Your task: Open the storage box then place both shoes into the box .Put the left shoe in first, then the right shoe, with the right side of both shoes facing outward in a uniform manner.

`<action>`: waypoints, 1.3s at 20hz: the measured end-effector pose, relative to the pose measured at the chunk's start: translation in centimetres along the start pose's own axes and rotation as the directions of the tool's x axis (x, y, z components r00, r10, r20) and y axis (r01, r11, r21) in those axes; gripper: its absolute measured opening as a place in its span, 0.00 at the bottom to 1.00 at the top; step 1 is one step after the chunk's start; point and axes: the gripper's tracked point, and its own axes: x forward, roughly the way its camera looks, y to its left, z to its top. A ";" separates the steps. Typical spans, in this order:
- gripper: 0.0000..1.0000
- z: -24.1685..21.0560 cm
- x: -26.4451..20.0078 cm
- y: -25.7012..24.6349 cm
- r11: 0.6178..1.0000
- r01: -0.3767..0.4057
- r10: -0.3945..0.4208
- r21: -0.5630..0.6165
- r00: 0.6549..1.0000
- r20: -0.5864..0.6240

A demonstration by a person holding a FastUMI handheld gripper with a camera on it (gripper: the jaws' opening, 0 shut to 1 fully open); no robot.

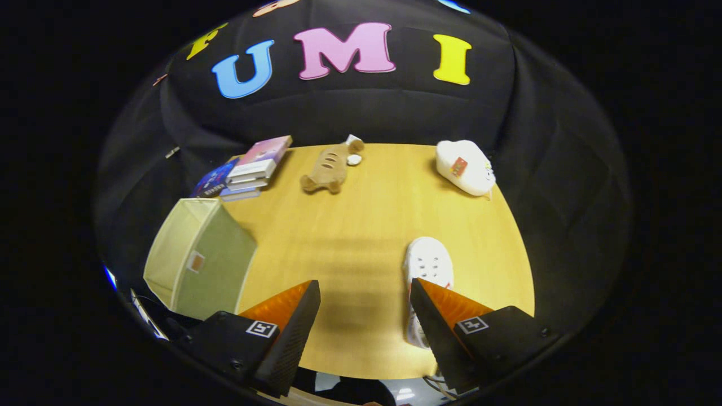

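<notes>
1. Gripper (365,293) hangs above the table (361,225); fingers spread wide, gripping nothing.
2. White shoe (427,265) lies partly under the right finger; green storage box (197,259) stands left of the fingers.

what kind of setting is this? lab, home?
Looks like a staged recording booth, not a real home: a small wooden table backed by draped black cloth, set with props: a fabric storage box, stacked books, a plush toy. The open gripper hovers beside a white shoe.

Gripper (365,307): 2 wedge-shaped fingers w/ ribbed inner faces, set wide apart; square fiducial marker + screws on each mount.
</notes>
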 end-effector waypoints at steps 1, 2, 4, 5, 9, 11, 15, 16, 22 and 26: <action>0.99 -0.5 0.5 -1.9 1.000 0.025 -0.025 0.006 1.000 -0.014; 0.99 -1.1 0.8 -3.5 0.999 0.044 -0.044 0.010 0.999 -0.026; 0.99 -2.5 1.9 -6.4 0.997 0.080 -0.080 0.006 0.995 -0.065; 0.99 -3.1 2.3 -7.3 0.996 0.088 -0.087 0.010 0.993 -0.077; 0.99 -5.1 4.6 -9.7 0.994 0.102 -0.097 0.029 0.985 -0.143; 0.99 -6.3 5.6 -10.4 0.994 0.101 -0.094 0.030 0.978 -0.184; 0.99 -8.5 7.7 -12.0 0.992 0.124 -0.110 0.035 0.960 -0.259; 0.99 -8.9 8.0 -12.3 0.991 0.130 -0.116 0.035 0.955 -0.271; 1.00 -10.3 10.1 -11.4 0.993 0.065 -0.032 0.094 0.949 -0.312; 0.66 -10.1 10.6 -10.2 0.981 0.007 0.052 0.193 0.954 -0.296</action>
